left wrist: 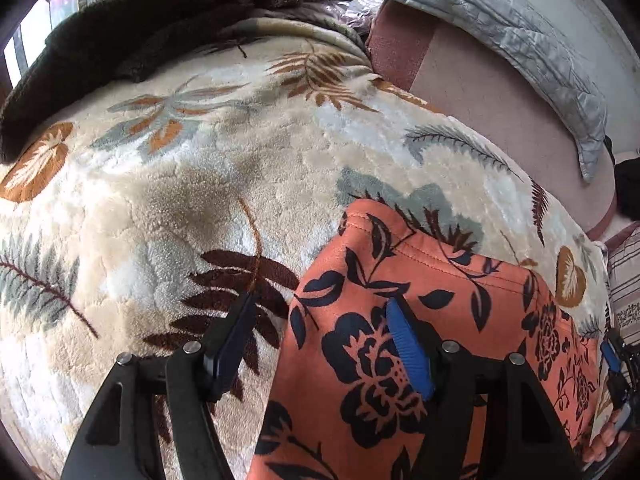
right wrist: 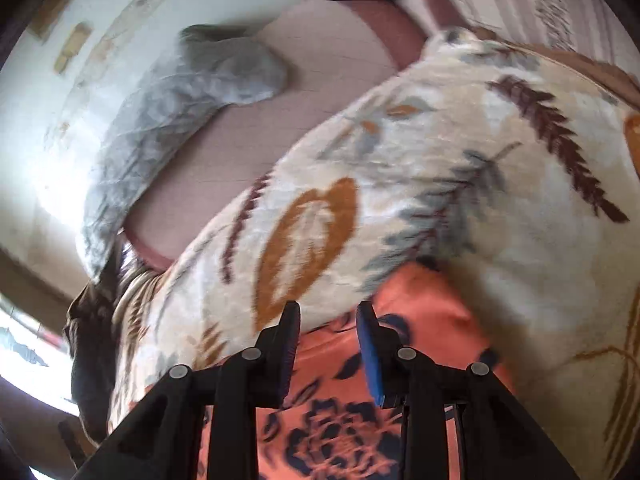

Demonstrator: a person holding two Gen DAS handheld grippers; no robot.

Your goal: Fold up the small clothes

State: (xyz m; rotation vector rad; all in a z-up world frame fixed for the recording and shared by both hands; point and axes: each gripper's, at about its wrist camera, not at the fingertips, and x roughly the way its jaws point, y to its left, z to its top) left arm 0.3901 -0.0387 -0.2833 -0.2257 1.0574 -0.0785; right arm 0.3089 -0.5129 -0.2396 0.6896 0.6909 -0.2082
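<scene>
We have the orange flowered garment (left wrist: 420,320) lying flat on the leaf-patterned blanket (left wrist: 180,184), near its front edge. Our left gripper (left wrist: 320,344) stands apart, one finger over the cloth; our right gripper (right wrist: 328,340) is apart too, holding nothing. We judge a fold is between grasps; next we must pinch an edge.

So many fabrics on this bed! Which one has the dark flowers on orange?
The small orange garment, lying on the cream leaf-patterned blanket right under the claws. The brown fleece and the grey quilt farther off are plain.
</scene>
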